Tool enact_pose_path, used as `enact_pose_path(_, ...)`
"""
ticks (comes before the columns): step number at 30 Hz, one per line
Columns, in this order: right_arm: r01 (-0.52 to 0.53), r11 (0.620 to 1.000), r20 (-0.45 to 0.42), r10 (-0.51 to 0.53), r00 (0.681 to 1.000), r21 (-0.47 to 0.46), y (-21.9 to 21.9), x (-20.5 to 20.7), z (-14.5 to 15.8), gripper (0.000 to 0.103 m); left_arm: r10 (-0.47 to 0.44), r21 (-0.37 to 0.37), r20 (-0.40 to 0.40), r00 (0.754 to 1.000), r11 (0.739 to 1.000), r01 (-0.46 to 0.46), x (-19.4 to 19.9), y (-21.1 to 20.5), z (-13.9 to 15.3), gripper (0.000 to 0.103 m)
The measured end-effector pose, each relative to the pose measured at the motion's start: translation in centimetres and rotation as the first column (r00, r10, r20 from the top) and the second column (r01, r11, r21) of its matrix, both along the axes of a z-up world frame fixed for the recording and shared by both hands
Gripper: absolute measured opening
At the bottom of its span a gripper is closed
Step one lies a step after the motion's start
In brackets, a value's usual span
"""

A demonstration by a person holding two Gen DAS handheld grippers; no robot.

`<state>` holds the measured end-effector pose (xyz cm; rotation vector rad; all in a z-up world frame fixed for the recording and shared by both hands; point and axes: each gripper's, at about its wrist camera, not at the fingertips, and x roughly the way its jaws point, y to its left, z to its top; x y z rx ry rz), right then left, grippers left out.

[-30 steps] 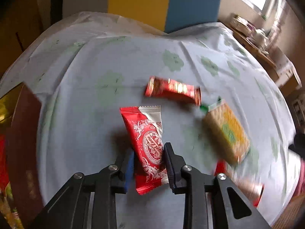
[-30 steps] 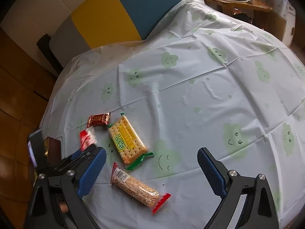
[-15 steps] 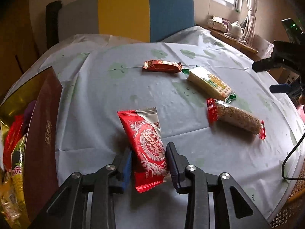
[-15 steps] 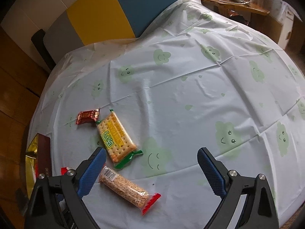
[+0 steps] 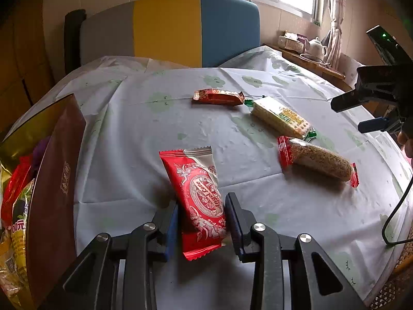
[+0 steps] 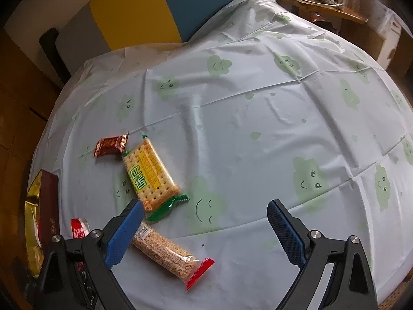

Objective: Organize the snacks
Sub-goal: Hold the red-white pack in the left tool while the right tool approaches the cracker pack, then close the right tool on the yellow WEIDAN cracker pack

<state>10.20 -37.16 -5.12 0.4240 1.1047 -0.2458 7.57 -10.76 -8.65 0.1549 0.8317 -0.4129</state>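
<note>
The step in hand looked like fetching the red snack packet [image 5: 200, 199] for the brown box [image 5: 55, 178] that already held other wrapped snacks. The left gripper [image 5: 201, 222] straddled the packet's near end with its jaws a little parted, and the pads did not visibly press the wrapper, so it read as released rather than clenched. The packet sat tilted, its far end lifted toward the middle of the table [image 5: 134, 139], just beside the box's near wall.

Next, by my judgement, the jaws needed to close on the wrapper's body, not its crimped seal, then lift it clear and carry it over the box wall without dragging the cloth.

The packet was glossy red with a white ornate oval and a silver top seam, flat and soft-looking. Farther from the box lay a dark red bar [image 5: 218, 97], a cracker pack [image 6: 149, 174] and a sesame bar [image 6: 167, 254]. The right gripper [image 6: 204, 226] hovered wide open, holding nothing, over the sesame bar.
</note>
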Motion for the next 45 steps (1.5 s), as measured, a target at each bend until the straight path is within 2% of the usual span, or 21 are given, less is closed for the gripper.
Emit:
enact_pose_path(8,-0.053,0.998,-0.026,0.052,0.998,-0.031,1.1,0.5,-0.7,0.097,0.003,-0.017,0.006,1.000,1.000,-0.002,-0.2,0.3,0.0,0.036)
enact_pose_path(16,-0.154,0.987,-0.050,0.152,0.987,-0.033,3.1,1.3,-1.7,0.097,0.002,-0.038,-0.001,1.000,0.999,-0.002,-0.1,0.5,0.0,0.036)
enact_pose_path(24,-0.244,0.966,-0.080,0.237,0.968,-0.087,5.0,5.9,-2.2,0.099,0.000,-0.054,-0.007,1.000,0.999,-0.001,-0.1,0.8,0.0,0.036)
enact_pose_path(25,-0.259,0.961,-0.089,0.251,0.964,-0.095,5.3,6.7,-2.4,0.102,0.000,-0.056,-0.008,1.000,0.998,-0.001,-0.1,0.8,0.1,0.036)
enact_pose_path(31,-0.342,0.933,-0.158,0.323,0.933,-0.110,7.3,9.9,-4.6,0.101,-0.001,-0.060,-0.010,1.000,0.998,0.000,-0.1,1.0,0.1,0.036)
enact_pose_path(32,-0.356,0.926,-0.181,0.332,0.926,-0.123,7.7,10.0,-5.2,0.098,-0.001,-0.059,-0.010,1.000,0.998,0.000,0.0,1.0,0.1,0.036)
enact_pose_path(33,-0.365,0.919,-0.200,0.333,0.921,-0.150,8.0,10.1,-5.6,0.084,-0.001,-0.060,-0.010,1.000,0.998,0.001,0.0,1.0,0.1,0.036)
enact_pose_path(34,-0.379,0.909,-0.175,0.351,0.920,-0.170,8.5,9.9,-5.2,0.073,-0.001,-0.060,-0.009,1.000,0.998,0.001,0.0,1.0,0.1,0.036)
enact_pose_path(35,-0.398,0.901,-0.160,0.373,0.914,-0.175,8.9,9.7,-4.8,0.048,-0.001,-0.059,-0.009,1.000,0.998,0.001,-0.1,1.0,0.0,0.036)
enact_pose_path(39,-0.386,0.890,-0.166,0.354,0.920,-0.244,8.8,9.6,-3.6,0.048,-0.002,-0.062,-0.010,1.000,0.998,0.001,0.0,1.0,0.0,0.036)
enact_pose_path(42,-0.351,0.903,-0.125,0.329,0.936,-0.246,7.9,9.1,-1.8,0.048,-0.002,-0.058,-0.008,1.000,0.998,0.002,-0.1,1.0,0.0,0.036)
enact_pose_path(45,-0.353,0.894,-0.109,0.336,0.935,-0.275,7.6,7.9,-0.1,0.048,-0.003,-0.058,-0.008,1.000,0.998,0.002,-0.1,0.9,0.0,0.036)
